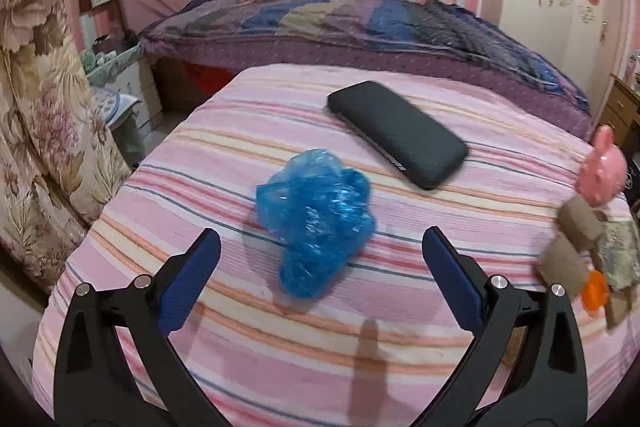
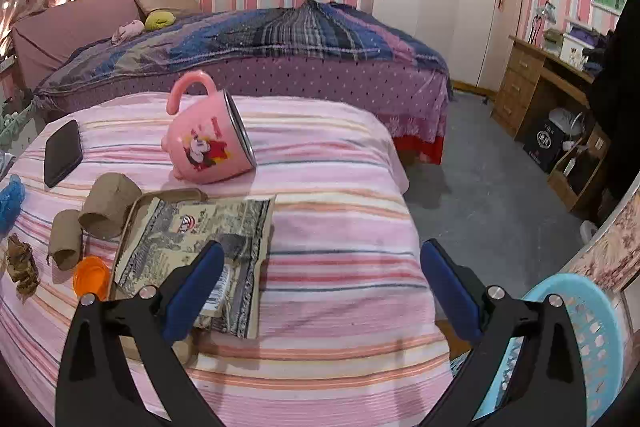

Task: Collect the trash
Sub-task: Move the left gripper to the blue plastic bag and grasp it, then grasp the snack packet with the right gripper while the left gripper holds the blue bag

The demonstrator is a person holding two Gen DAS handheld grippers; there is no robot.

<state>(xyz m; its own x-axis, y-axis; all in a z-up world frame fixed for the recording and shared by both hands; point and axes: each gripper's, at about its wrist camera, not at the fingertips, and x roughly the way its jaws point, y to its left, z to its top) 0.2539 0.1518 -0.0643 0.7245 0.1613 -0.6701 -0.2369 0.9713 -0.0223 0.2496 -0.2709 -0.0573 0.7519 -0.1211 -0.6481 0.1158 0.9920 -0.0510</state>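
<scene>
A crumpled blue plastic bag (image 1: pixel 316 223) lies on the pink striped tablecloth (image 1: pixel 280 347), just ahead of my open, empty left gripper (image 1: pixel 320 243). In the right wrist view my right gripper (image 2: pixel 320 251) is open and empty above the cloth. To its left lie a flattened printed carton (image 2: pixel 192 239), two cardboard tubes (image 2: pixel 108 207), an orange cap (image 2: pixel 91 277) and a brown crumpled scrap (image 2: pixel 22 263). The blue bag shows at the left edge (image 2: pixel 10 201). A light blue plastic basket (image 2: pixel 592 339) stands at the lower right, beside the table.
A black phone (image 1: pixel 396 133) lies behind the bag. A pink mug (image 2: pixel 208 143) lies tipped on its side. A bed with a purple quilt (image 2: pixel 280 39) stands behind the table. A wooden desk (image 2: pixel 536 83) and grey floor (image 2: pixel 480 187) are to the right.
</scene>
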